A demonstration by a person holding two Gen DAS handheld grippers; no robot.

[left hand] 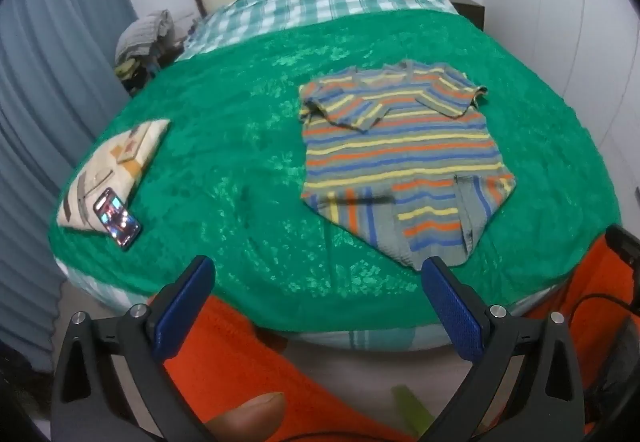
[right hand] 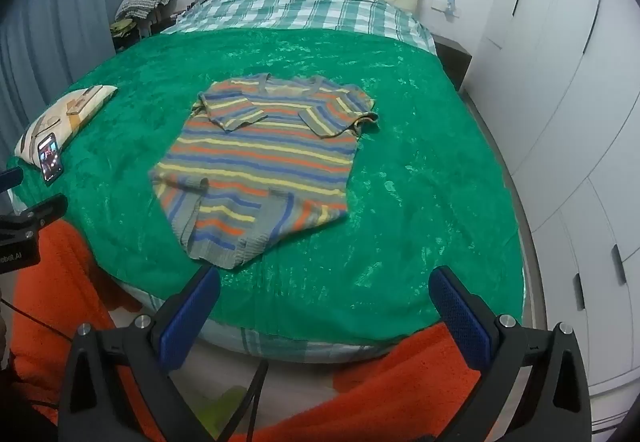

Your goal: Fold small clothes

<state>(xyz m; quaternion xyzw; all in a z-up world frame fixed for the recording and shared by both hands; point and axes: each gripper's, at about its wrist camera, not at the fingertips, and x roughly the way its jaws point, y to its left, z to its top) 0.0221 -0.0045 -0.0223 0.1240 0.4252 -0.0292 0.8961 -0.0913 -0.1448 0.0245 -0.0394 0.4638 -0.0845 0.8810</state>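
green bedspread (right hand: 400,169), striped shirt (right hand: 260,161) w/ sleeves tucked

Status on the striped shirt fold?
Done: striped shirt lies on the green blanket, both sleeves folded in, bottom corners turned up. In hand: nothing; left gripper and right gripper are open, short of it. Left: the lengthwise folds.
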